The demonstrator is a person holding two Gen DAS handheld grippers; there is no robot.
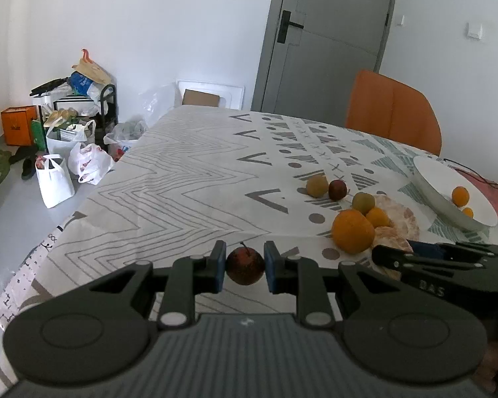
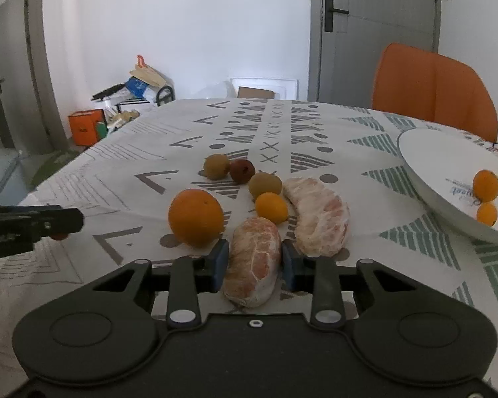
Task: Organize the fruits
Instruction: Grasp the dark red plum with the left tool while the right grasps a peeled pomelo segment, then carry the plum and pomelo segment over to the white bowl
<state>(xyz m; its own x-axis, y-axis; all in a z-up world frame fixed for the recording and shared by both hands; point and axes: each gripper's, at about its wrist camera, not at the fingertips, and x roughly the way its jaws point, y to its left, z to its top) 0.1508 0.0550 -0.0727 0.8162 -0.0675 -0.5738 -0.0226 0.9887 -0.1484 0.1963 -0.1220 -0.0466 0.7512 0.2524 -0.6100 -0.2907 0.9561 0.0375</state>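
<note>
My left gripper (image 1: 245, 267) is shut on a small dark red fruit (image 1: 245, 266) with a stem, just above the tablecloth. My right gripper (image 2: 253, 267) is closed around a peeled pomelo segment (image 2: 254, 265) that lies on the table. A second peeled segment (image 2: 318, 215), a large orange (image 2: 196, 217), a small orange fruit (image 2: 271, 208), two green-brown fruits (image 2: 215, 165) (image 2: 265, 184) and a dark red fruit (image 2: 241, 171) lie beyond it. A white bowl (image 2: 425, 152) at the right holds two small orange fruits (image 2: 486, 184).
An orange chair (image 2: 431, 89) stands behind the table's far right side. A grey door (image 1: 325, 36) is behind it. Bags and a cluttered rack (image 1: 73, 132) stand on the floor left of the table. The left gripper's fingers (image 2: 49, 222) show in the right wrist view.
</note>
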